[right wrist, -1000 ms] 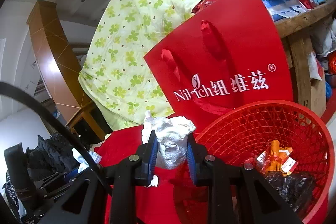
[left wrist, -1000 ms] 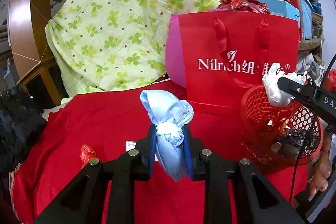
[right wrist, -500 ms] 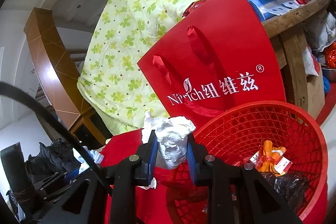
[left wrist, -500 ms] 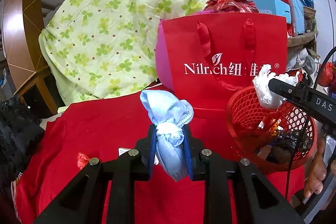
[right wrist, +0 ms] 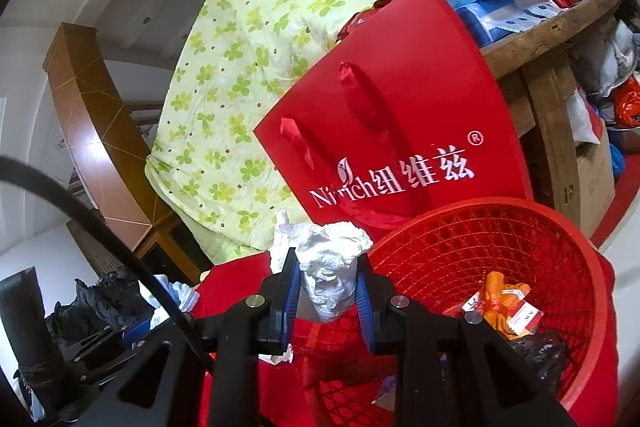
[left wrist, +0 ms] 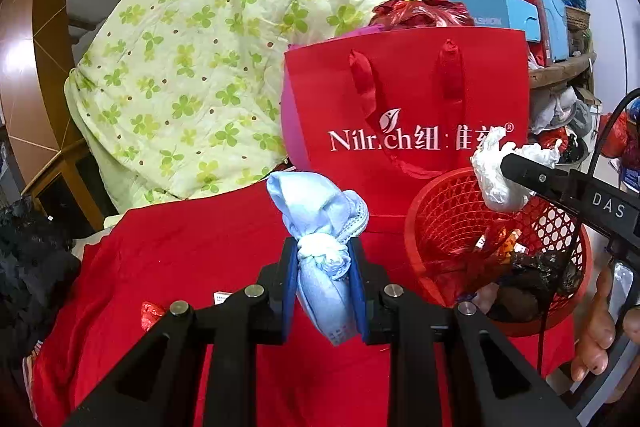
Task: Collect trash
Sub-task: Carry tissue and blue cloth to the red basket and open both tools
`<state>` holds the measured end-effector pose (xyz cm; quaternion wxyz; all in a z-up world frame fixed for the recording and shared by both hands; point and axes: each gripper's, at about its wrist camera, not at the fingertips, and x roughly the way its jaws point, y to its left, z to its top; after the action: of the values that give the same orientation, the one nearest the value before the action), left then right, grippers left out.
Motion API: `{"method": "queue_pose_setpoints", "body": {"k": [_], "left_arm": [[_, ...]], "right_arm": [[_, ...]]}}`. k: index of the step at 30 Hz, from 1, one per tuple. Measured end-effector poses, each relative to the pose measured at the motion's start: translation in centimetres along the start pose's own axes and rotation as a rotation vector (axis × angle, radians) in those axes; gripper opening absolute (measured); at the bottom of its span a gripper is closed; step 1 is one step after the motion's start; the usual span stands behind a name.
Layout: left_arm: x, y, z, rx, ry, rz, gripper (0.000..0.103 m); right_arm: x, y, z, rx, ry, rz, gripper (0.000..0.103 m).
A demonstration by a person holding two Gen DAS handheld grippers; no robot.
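Between the left tongs (left wrist: 323, 269) sits a knotted light-blue cloth-like bundle (left wrist: 320, 227), pinched tight just at its knot, with the red tabletop cloth (left wrist: 192, 251) below it. The right tongs (right wrist: 327, 291) are clamped on a crumpled white plastic wad (right wrist: 324, 267), which hangs right at the near rim of the red basket (right wrist: 500, 251), ahead and to the right of them.

My take on doing this bit well: get each wad fully over the open mouth before letting go, since that plastic is light and springy and could catch the rim or bounce out. The basket is stiff lattice plastic, round, already holding orange wrappers (right wrist: 500, 297) and something black. The blue bundle looks soft, so it should drop dead without rolling. Small scraps (left wrist: 150, 313) also lie on the cloth left of the left tongs.
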<state>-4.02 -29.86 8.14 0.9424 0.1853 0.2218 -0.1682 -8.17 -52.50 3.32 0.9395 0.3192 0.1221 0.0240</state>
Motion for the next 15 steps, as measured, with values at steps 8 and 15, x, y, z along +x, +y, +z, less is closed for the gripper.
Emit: {"method": "queue_pose_setpoints", "body": {"k": [8, 15], "left_arm": [[0.0, -1.7, 0.5, 0.023, -0.005, -0.02, 0.025], [0.0, -3.1, 0.8, 0.044, -0.009, -0.038, 0.025]], "right_arm": [[-1.0, -1.4, 0.4, 0.023, -0.016, -0.015, 0.027], [-1.8, -2.4, 0.6, 0.042, -0.028, -0.021, 0.027]]}}
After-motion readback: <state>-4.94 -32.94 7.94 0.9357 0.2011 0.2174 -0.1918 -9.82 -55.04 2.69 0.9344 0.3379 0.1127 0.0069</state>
